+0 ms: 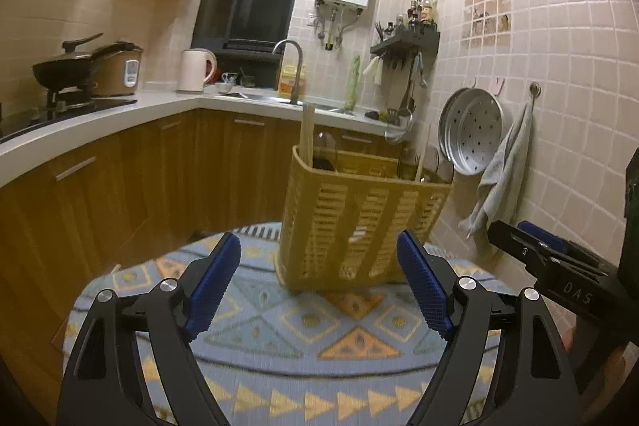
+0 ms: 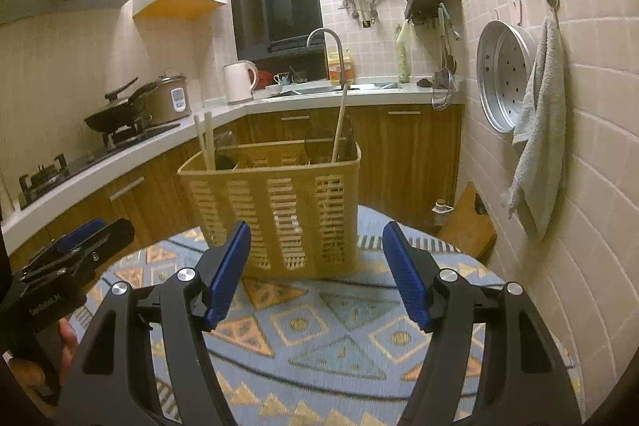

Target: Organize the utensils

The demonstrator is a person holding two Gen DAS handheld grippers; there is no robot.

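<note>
A tan slotted utensil basket [image 1: 359, 222] stands on a round table with a patterned blue cloth [image 1: 279, 338]; it also shows in the right wrist view [image 2: 279, 210]. Wooden chopsticks [image 1: 306, 134] and a dark spoon [image 1: 325, 150] stand in its left compartment. A long wooden-handled utensil [image 2: 339, 122] leans in its right compartment. My left gripper [image 1: 319, 286] is open and empty, just in front of the basket. My right gripper [image 2: 317, 274] is open and empty, also just in front of it. Each gripper shows at the edge of the other's view.
A tiled wall on the right holds a metal steamer tray [image 2: 505, 74] and a grey towel [image 2: 539, 130]. A wooden board [image 2: 467, 222] leans behind the table. The L-shaped counter [image 1: 120, 114] carries a wok, rice cooker, kettle and sink.
</note>
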